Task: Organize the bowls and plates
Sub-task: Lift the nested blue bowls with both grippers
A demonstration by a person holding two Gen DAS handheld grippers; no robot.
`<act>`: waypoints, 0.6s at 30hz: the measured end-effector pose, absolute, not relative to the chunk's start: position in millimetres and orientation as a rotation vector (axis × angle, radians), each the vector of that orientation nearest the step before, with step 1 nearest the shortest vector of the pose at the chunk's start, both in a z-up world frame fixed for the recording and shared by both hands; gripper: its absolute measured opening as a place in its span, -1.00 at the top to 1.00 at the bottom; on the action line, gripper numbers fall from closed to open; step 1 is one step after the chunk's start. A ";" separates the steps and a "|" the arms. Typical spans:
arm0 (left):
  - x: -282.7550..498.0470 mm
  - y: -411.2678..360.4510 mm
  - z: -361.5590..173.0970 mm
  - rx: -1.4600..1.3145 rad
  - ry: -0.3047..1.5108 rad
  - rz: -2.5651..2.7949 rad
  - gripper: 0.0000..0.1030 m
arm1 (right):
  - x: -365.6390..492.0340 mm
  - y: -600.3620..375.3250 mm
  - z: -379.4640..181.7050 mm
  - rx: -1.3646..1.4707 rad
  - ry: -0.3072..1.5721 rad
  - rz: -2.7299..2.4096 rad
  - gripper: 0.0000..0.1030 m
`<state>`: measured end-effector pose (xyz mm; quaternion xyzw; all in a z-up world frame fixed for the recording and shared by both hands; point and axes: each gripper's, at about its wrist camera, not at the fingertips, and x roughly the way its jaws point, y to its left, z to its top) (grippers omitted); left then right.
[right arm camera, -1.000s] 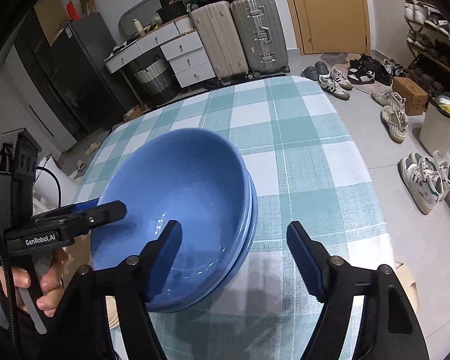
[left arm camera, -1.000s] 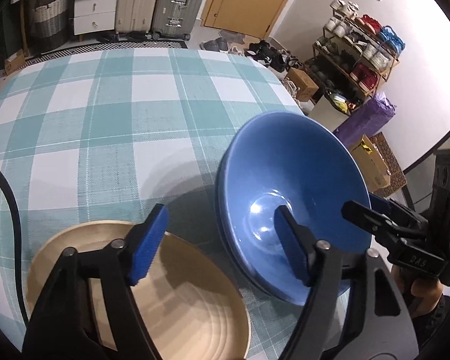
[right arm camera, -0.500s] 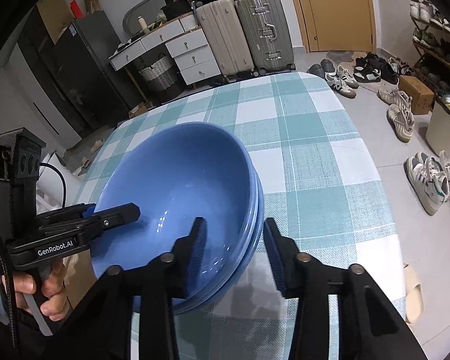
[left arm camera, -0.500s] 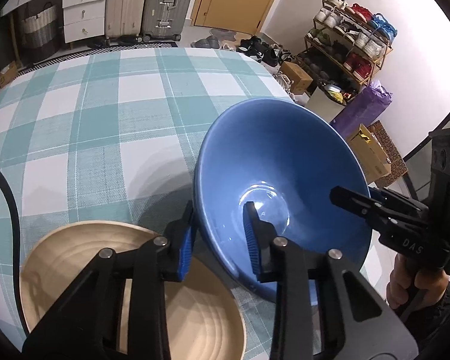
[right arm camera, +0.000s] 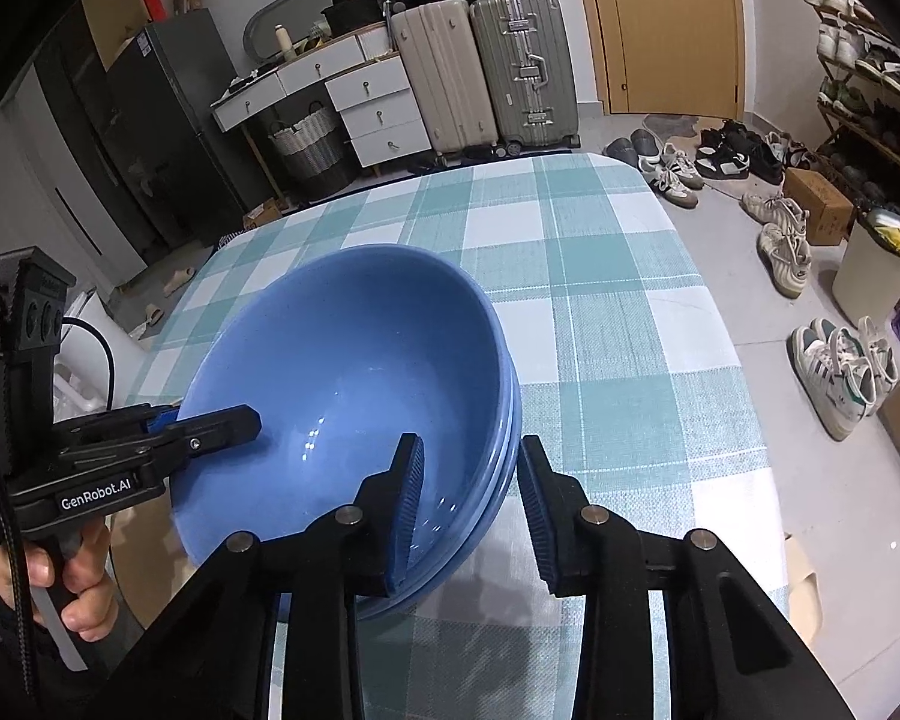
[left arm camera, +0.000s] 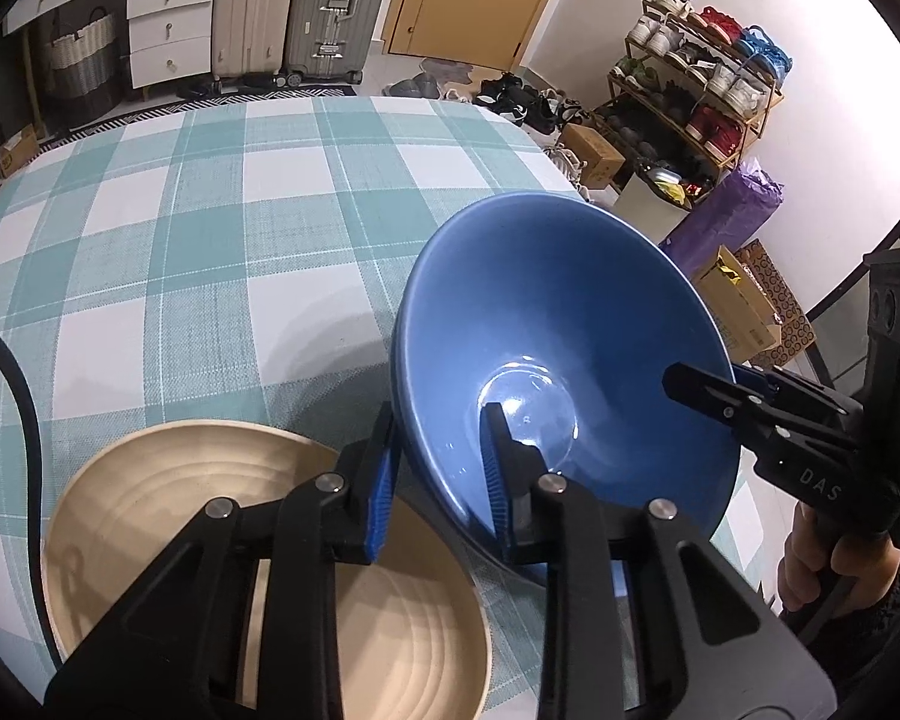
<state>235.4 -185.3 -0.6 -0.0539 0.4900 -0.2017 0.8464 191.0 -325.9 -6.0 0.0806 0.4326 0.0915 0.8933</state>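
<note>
A stack of blue bowls (left arm camera: 546, 324) (right arm camera: 354, 360) is tilted and lifted off the checked tablecloth (left arm camera: 210, 228). My left gripper (left arm camera: 438, 474) is shut on the stack's near-left rim, one finger inside, one outside. My right gripper (right arm camera: 468, 498) is shut on the opposite rim; it also shows in the left wrist view (left arm camera: 744, 396). A beige plate (left arm camera: 210, 540) lies on the table under my left gripper, partly beneath the bowls.
The table's rounded right edge (right arm camera: 720, 312) drops to a floor with shoes (right arm camera: 834, 360). Suitcases (right arm camera: 486, 72), drawers (right arm camera: 378, 108) and a shoe rack (left arm camera: 696, 96) stand beyond the table. A cable (left arm camera: 24, 396) runs at the left.
Both grippers closed on the rims of the blue bowl stack. The stack has tipped up and risen off the cloth, shifting toward the beige plate.
</note>
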 end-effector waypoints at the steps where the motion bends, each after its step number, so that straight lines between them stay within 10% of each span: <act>1: 234.2 -184.7 0.5 -0.113 1.030 -0.426 0.55 | 189.7 -325.5 -5.2 0.165 0.896 0.189 0.35; 18: 190.3 -167.2 53.4 -0.122 0.947 -0.434 0.55 | 157.7 -310.0 36.4 0.131 0.833 0.192 0.35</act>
